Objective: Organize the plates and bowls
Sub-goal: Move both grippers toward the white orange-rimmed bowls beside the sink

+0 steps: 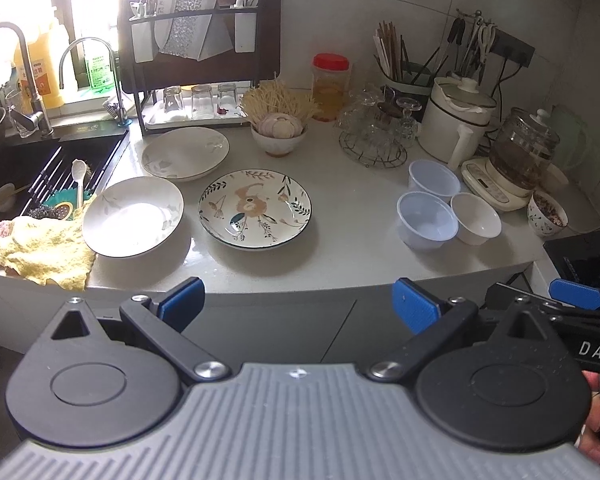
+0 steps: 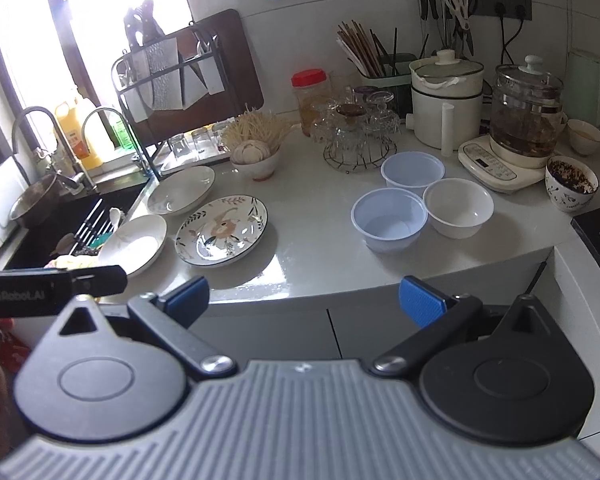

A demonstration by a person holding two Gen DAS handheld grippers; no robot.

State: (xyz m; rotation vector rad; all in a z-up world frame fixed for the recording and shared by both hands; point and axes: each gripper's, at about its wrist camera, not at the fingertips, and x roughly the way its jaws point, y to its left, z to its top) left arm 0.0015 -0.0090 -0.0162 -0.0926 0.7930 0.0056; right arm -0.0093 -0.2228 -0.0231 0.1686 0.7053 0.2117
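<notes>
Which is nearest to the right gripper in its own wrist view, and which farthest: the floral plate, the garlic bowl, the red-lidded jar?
From the right gripper:
1. Floral plate, front left on the counter.
2. Garlic bowl, behind the plate, mid-counter.
3. Red-lidded jar, at the back by the wall.

The yellow cloth [image 1: 44,248] hides one white plate's [image 1: 134,216] near-left rim; bottle labels are unreadable

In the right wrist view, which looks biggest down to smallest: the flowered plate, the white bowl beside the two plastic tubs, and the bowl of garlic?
1. Flowered plate, clearly widest.
2. White bowl.
3. Garlic bowl, though it stands farther back, so its true size against the white bowl is uncertain.
</notes>
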